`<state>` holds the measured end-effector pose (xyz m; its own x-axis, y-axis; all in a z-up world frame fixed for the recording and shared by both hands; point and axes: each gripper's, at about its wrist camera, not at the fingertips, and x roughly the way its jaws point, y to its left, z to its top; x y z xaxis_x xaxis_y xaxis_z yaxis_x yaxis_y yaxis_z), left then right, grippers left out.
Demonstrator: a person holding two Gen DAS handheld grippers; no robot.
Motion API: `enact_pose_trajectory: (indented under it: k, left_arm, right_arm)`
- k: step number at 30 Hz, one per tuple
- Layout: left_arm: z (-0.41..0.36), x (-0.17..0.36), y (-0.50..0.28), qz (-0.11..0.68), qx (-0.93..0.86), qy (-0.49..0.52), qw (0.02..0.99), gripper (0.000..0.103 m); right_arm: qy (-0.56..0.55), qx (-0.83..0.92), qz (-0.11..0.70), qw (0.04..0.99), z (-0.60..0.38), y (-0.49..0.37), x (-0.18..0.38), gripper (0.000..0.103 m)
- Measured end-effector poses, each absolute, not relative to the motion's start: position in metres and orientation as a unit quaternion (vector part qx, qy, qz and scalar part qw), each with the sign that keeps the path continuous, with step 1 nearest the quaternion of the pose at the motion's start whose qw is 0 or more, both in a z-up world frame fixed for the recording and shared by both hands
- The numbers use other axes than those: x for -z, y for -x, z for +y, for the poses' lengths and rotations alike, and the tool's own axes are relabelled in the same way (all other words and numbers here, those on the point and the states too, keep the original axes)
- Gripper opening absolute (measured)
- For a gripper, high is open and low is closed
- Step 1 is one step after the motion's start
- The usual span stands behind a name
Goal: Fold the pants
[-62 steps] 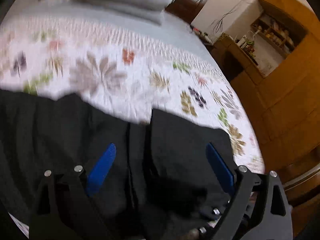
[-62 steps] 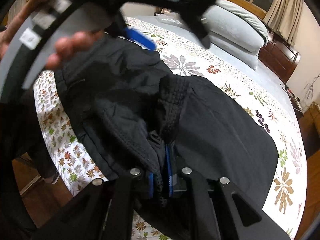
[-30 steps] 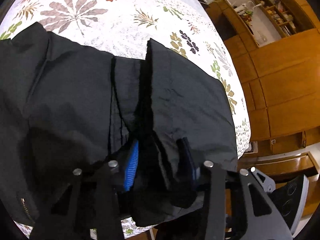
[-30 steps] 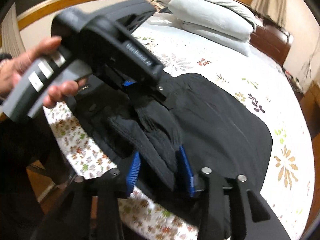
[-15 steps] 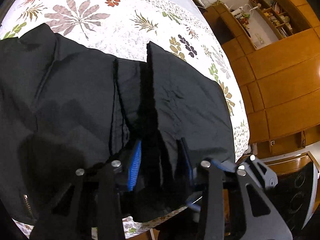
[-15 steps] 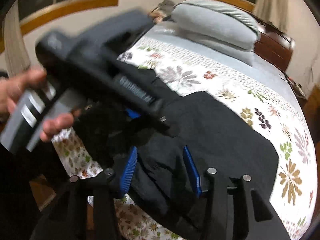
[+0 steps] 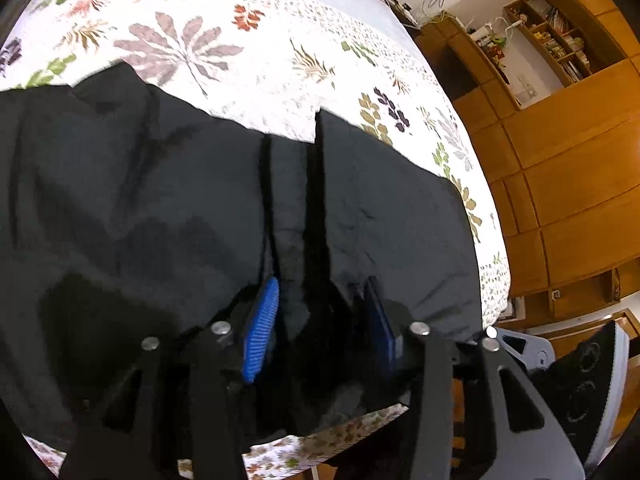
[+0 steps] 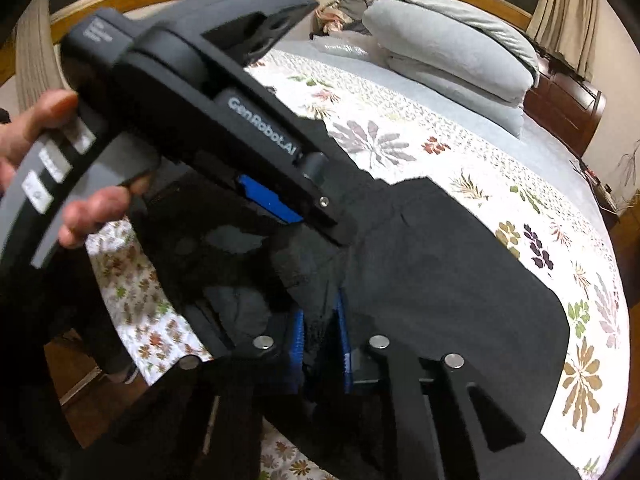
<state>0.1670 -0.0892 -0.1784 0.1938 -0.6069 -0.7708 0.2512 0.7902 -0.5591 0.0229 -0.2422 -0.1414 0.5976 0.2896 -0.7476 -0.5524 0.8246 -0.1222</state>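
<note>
Black pants [image 7: 160,200] lie spread on a floral bedspread [image 7: 240,80], bunched at the near edge of the bed. My left gripper [image 7: 320,332] straddles a raised fold of the pants. Cloth fills the gap between its blue pads [image 7: 262,328], and its jaws are opening. In the right wrist view the left gripper [image 8: 316,220] reaches in from the left, held by a hand [image 8: 40,120], with cloth drawn up to its tip. My right gripper [image 8: 320,344] is closing, its blue pads [image 8: 297,344] pinching a bunched part of the pants [image 8: 460,280] near the bed's edge.
Grey pillows [image 8: 452,44] are stacked at the head of the bed, with a dark wooden headboard [image 8: 568,108] behind. Wooden cupboards and shelves [image 7: 560,160] stand past the bed's far side. The floor [image 8: 80,392] lies below the near edge.
The right jaws have closed from wide apart onto the bunched cloth. The left jaws have spread a little around their fold. The left gripper now looms larger in the right view.
</note>
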Motion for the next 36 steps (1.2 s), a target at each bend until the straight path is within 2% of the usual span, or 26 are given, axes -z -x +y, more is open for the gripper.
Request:
enact_pose_trajectory:
  k: [5,9,12,15,16,17,18,21,22,23,24,25,26,29,36]
  left_arm:
    - [-0.073,0.161,-0.17,0.545,0.263,0.142,0.783,0.049]
    - [-0.065,0.146,-0.17,0.523,0.25,0.138,0.803,0.056]
    - [-0.075,0.143,-0.167,0.521,0.257,0.125,0.804,0.056]
    - [-0.089,0.147,-0.166,0.53,0.282,0.134,0.789,0.057]
    - [-0.094,0.15,-0.166,0.534,0.281,0.129,0.787,0.057]
    - [-0.098,0.155,-0.166,0.538,0.277,0.122,0.786,0.057]
    - [-0.101,0.16,-0.166,0.542,0.274,0.118,0.786,0.057]
    - [-0.1,0.161,-0.163,0.528,0.254,0.098,0.805,0.057]
    - [-0.097,0.157,-0.16,0.515,0.247,0.09,0.816,0.06]
    - [-0.094,0.153,-0.158,0.502,0.239,0.078,0.828,0.077]
    - [-0.09,0.145,-0.152,0.479,0.214,0.052,0.85,0.09]
    - [-0.086,0.139,-0.146,0.457,0.184,0.033,0.87,0.1]
    - [-0.083,0.134,-0.14,0.432,0.159,0.019,0.888,0.101]
    - [-0.077,0.125,-0.123,0.386,0.144,-0.012,0.911,0.101]
    - [-0.08,0.15,-0.107,0.411,0.128,-0.07,0.9,0.101]
  right_arm:
    - [0.183,-0.279,0.37,0.867,-0.23,-0.008,0.136,0.013]
    - [0.178,-0.286,0.394,0.855,-0.225,-0.011,0.157,0.013]
    - [0.171,-0.284,0.41,0.85,-0.226,-0.017,0.17,0.014]
    - [0.162,-0.287,0.414,0.848,-0.23,-0.017,0.17,0.021]
    - [0.159,-0.285,0.414,0.85,-0.232,-0.015,0.167,0.026]
    - [0.15,-0.287,0.417,0.849,-0.235,-0.012,0.163,0.036]
    - [0.147,-0.288,0.417,0.85,-0.237,-0.01,0.161,0.04]
    - [0.138,-0.272,0.411,0.859,-0.255,0.001,0.145,0.042]
    - [0.135,-0.263,0.408,0.864,-0.262,0.004,0.139,0.042]
    - [0.121,-0.253,0.405,0.87,-0.273,0.005,0.132,0.044]
    - [0.1,-0.24,0.404,0.877,-0.287,0.007,0.125,0.046]
    - [0.077,-0.221,0.406,0.883,-0.303,0.006,0.119,0.059]
    - [0.053,-0.198,0.408,0.89,-0.319,0.003,0.112,0.068]
    - [-0.006,-0.135,0.412,0.901,-0.363,0.003,0.107,0.069]
    - [-0.175,-0.071,0.442,0.877,-0.441,-0.009,0.142,0.069]
